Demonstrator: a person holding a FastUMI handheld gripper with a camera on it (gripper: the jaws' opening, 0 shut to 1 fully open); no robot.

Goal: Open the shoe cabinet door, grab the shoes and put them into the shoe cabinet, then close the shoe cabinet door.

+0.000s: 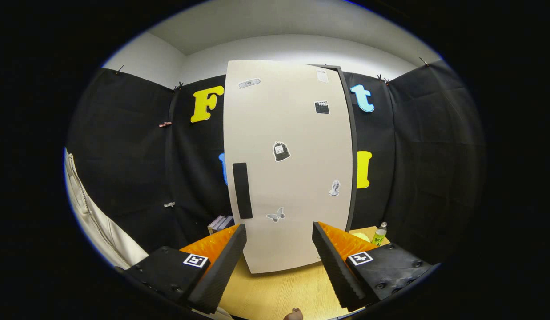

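Gripper (279, 249) is hanging wide open, holding nothing. Shoe cabinet door (288, 164) is sitting shut just ahead of it, handle (242, 190) at its left. That's fitting either door unopened or shoes stowed and closed.

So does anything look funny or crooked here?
Nothing looks broken or spilled. The shoe cabinet door stands just ahead of the open gripper, with stickers scattered unevenly over it and a dark handle near one edge. A small bottle stands upright on the table beside it.
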